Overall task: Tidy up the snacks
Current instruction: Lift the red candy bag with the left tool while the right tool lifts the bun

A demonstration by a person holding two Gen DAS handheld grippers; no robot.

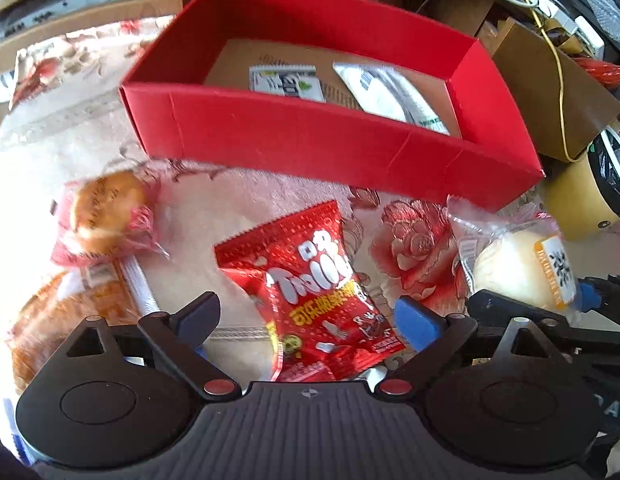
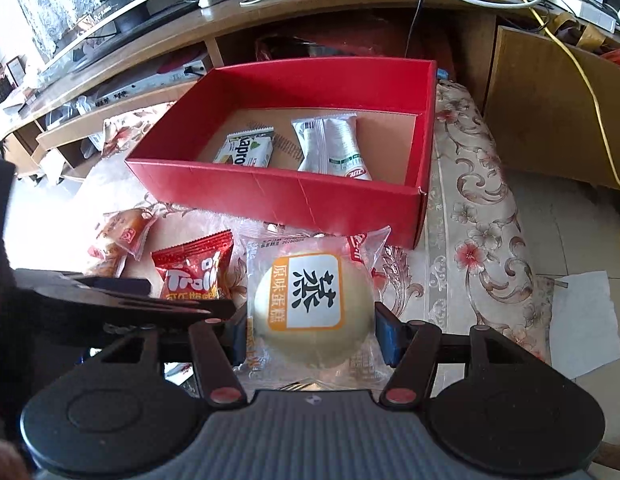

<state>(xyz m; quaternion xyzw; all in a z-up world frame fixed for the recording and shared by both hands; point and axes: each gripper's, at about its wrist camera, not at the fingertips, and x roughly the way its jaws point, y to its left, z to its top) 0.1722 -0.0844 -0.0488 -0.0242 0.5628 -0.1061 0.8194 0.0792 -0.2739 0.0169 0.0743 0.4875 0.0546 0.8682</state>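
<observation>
Both tongs are pointing steeply down: left gripper (image 1: 306,316) spread wide around red candy packet (image 1: 314,292), right gripper (image 2: 312,330) pinching steamed cake (image 2: 310,312)

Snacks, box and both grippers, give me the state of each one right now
red box: open-topped, two packets inside
green-print wafer packet: flat in box
white packet: flat in box
red Trolli bag: on the cloth, between open fingers
left gripper: open
steamed cake pack: gripped
right gripper: shut on it
</observation>
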